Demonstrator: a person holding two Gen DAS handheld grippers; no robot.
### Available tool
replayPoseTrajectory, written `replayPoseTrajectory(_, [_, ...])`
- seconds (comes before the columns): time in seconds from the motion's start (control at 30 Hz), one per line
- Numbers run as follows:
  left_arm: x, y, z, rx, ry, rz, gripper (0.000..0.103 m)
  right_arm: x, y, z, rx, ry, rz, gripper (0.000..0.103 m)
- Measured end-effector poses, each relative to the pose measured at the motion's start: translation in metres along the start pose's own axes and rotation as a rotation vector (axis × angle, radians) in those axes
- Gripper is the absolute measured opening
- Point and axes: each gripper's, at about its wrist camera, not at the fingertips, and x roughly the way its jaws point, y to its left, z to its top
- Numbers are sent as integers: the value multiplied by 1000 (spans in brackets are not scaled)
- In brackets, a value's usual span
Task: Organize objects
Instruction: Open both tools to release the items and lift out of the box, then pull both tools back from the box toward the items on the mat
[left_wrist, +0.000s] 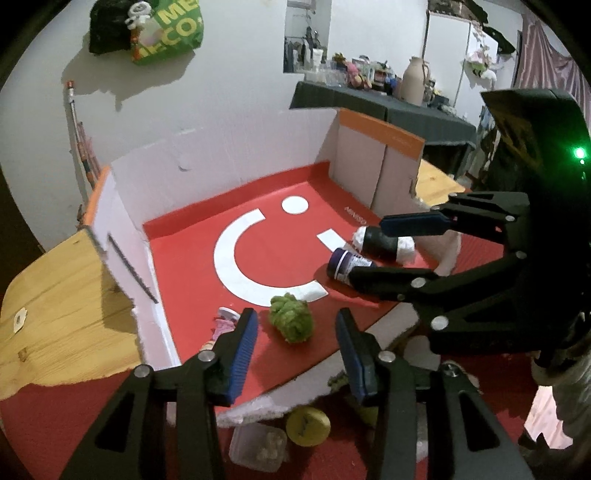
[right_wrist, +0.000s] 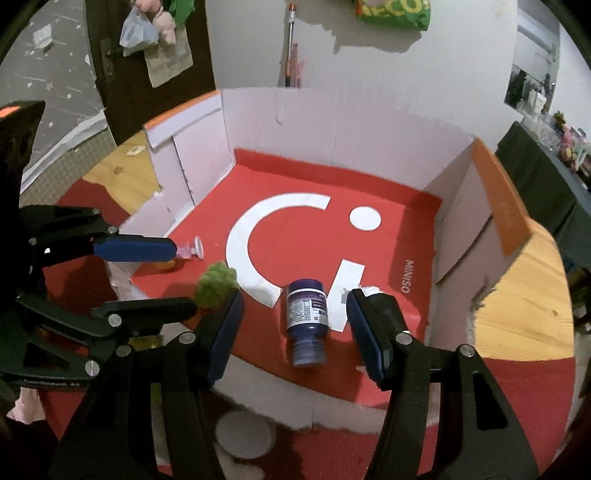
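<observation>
The purple bottle (right_wrist: 307, 326) lies on its side on the red floor of the open cardboard box (right_wrist: 332, 122), near the front edge, its cap toward me, partly over the white logo mark. In my right view it sits between the blue pads of my right tongs (right_wrist: 295, 332), but neither pad touches it; those jaws stand apart around it with nothing gripped. Just to its right lies a black roll with white ends (left_wrist: 382, 243), close against the bottle and partly hidden behind my right pad.

The green fuzzy lump (left_wrist: 291, 323) rests on the red floor to the left of the bottle, well apart from it. My left tongs (left_wrist: 295, 354) hover above it, jaws parted and empty, 1 pad on each side of the lump in the left view, not touching. Beyond the left pad, a small pink toy (left_wrist: 226, 321) lies near the box's left wall.

The box sits on a wooden surface (left_wrist: 62, 295) with red covering at the front. In front of the box lie a yellow round lid (left_wrist: 308, 426) and a clear plastic container (left_wrist: 258, 446).
</observation>
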Motion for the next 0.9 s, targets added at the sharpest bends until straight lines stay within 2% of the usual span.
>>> replayPoseTrajectory(0.27, [-43,-5,-11,-37,-92,45,62,-49,12,-4,2,-82,-37,62])
replayPoseTrajectory(0.43, [-74,-12,-21,-61,-173,76,77,-83,20,-12,9,-148,-57,71])
replayPoseTrajectory(0.53, [-88,-16,-29,-79,-206,87,82,-98,23,-18,15,-170,-60,74])
replayPoseTrajectory(0.7, [-101,-20,-44,-102,-245,126,89,-114,29,-32,24,-195,-71,83])
replayPoseTrajectory(0.9, [-106,-20,-62,-148,-250,147,96,-117,28,-52,68,-198,-62,87])
